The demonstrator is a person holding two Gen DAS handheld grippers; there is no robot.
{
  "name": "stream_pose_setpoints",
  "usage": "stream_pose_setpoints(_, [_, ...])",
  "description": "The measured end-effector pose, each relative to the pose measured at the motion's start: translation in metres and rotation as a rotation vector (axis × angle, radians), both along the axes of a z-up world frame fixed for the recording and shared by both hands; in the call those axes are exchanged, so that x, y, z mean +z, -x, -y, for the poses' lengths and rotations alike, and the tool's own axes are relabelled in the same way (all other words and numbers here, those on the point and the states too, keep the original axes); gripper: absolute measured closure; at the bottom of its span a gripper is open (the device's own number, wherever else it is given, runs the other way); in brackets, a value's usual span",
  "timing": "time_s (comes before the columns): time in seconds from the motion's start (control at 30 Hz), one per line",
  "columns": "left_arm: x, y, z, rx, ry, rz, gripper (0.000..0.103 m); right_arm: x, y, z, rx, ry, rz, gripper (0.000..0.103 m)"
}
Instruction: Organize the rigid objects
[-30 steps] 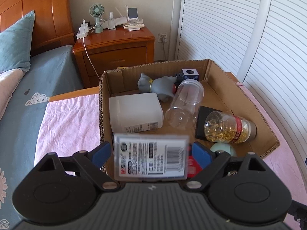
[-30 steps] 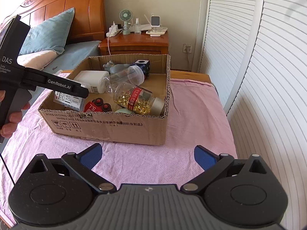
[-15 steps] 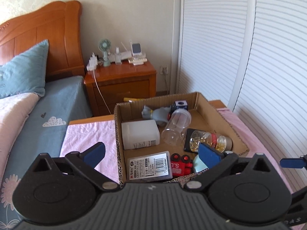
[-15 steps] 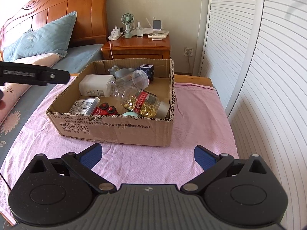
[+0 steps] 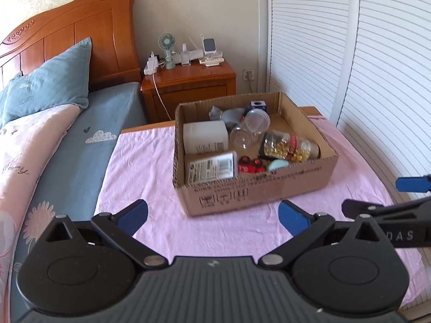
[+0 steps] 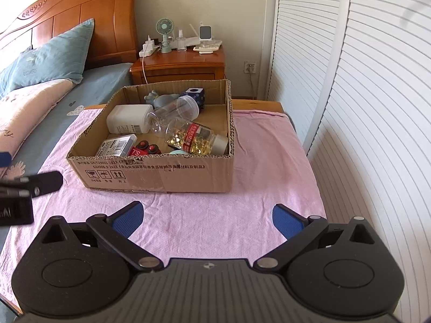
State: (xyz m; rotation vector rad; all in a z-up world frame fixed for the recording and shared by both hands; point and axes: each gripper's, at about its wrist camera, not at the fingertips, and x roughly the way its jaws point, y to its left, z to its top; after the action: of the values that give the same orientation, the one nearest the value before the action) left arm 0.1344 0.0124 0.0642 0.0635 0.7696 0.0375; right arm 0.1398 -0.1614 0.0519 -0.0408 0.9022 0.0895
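Observation:
An open cardboard box (image 5: 258,191) (image 6: 161,175) stands on the pink cloth. Inside lie a barcoded clear case (image 5: 211,167) (image 6: 116,145), a white bottle (image 5: 204,137) (image 6: 126,119), a clear jar (image 5: 250,127) (image 6: 175,113), a jar of golden capsules (image 5: 288,146) (image 6: 194,138), a red toy (image 5: 249,165) (image 6: 144,149), a grey figure (image 5: 226,114) and a blue cube (image 5: 258,105). My left gripper (image 5: 212,216) is open and empty, in front of the box. My right gripper (image 6: 206,216) is open and empty, also in front of it.
The pink cloth (image 6: 215,215) covers a table with wooden edges. A bed (image 5: 67,145) with a blue pillow lies to the left. A wooden nightstand (image 5: 188,88) with a fan stands behind. White slatted doors (image 6: 363,107) close off the right side.
My left gripper let go of the barcoded case, which now lies in the box's near left corner, then opened and drew back from the box. The right gripper also backed away slightly.

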Motion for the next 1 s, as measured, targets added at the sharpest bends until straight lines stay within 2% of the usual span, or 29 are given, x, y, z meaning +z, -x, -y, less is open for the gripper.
stream_pose_setpoints(0.3, [-0.008, 0.012, 0.005, 0.051, 0.034, -0.048, 0.001, 0.003, 0.014, 0.003, -0.01, -0.005, -0.005, 0.0])
stream_pose_setpoints(1.0, [-0.008, 0.014, 0.005, 0.062, 0.022, -0.051, 0.001, 0.006, 0.016, 0.002, -0.004, -0.014, -0.006, 0.0])
